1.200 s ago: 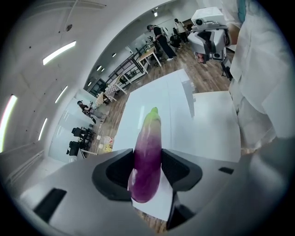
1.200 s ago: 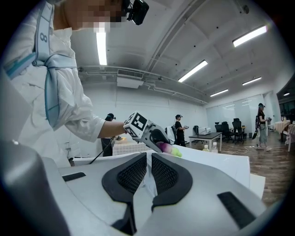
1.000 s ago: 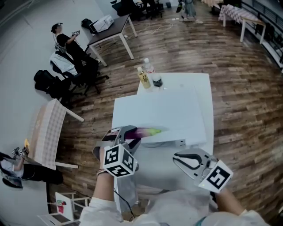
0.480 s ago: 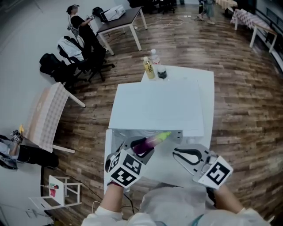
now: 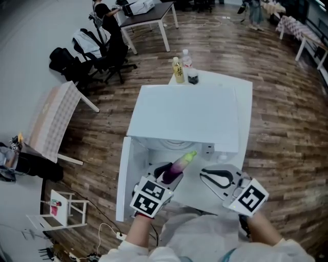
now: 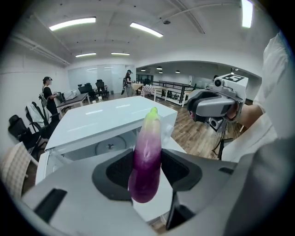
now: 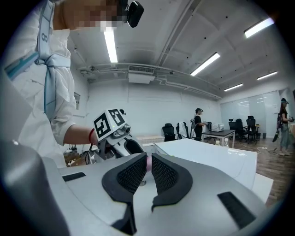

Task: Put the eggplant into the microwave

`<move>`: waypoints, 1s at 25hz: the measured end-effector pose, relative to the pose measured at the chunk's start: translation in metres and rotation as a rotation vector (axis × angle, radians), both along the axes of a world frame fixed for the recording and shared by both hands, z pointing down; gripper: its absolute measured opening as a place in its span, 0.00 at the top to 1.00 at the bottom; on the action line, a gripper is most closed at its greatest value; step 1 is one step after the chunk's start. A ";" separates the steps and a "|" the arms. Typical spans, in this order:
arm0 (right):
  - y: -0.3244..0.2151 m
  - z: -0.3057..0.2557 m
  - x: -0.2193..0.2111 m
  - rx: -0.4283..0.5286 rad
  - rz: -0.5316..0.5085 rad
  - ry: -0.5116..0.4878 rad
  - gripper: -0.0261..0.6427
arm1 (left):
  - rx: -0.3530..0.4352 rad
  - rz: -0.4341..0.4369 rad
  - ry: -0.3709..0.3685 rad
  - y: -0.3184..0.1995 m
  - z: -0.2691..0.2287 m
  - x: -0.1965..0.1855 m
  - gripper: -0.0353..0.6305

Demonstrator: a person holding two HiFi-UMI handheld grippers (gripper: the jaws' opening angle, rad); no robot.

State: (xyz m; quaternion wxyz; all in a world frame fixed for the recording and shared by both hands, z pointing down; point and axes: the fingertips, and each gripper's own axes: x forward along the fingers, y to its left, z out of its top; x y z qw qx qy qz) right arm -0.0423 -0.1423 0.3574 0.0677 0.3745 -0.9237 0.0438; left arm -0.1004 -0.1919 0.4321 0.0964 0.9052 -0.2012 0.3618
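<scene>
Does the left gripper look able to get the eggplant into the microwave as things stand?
Probably yes. The microwave door stands swung open, the left gripper holds the eggplant just before the cavity, and nothing shows between it and the bare turntable.

A brown wood-plank floor [image 5: 277, 128] spreads beneath white walls [image 7: 152, 103] and long ceiling strip lights [image 6: 73, 23], with a dark desk [image 5: 148, 13] and black office chairs [image 5: 72, 64] across the room.
</scene>
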 end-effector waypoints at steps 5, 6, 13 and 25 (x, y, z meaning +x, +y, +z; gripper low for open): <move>-0.003 0.012 -0.001 0.006 0.010 -0.007 0.91 | 0.005 -0.016 0.053 0.006 0.006 0.001 0.66; -0.003 0.014 -0.001 0.005 0.012 -0.014 0.91 | 0.010 -0.019 0.070 0.007 0.005 0.002 0.66; -0.006 0.028 0.001 -0.039 0.046 -0.095 0.91 | 0.091 -0.046 0.176 0.010 -0.001 0.005 0.66; -0.006 0.049 -0.014 -0.042 0.045 -0.058 0.91 | 0.420 0.133 -0.148 -0.012 0.042 -0.010 0.66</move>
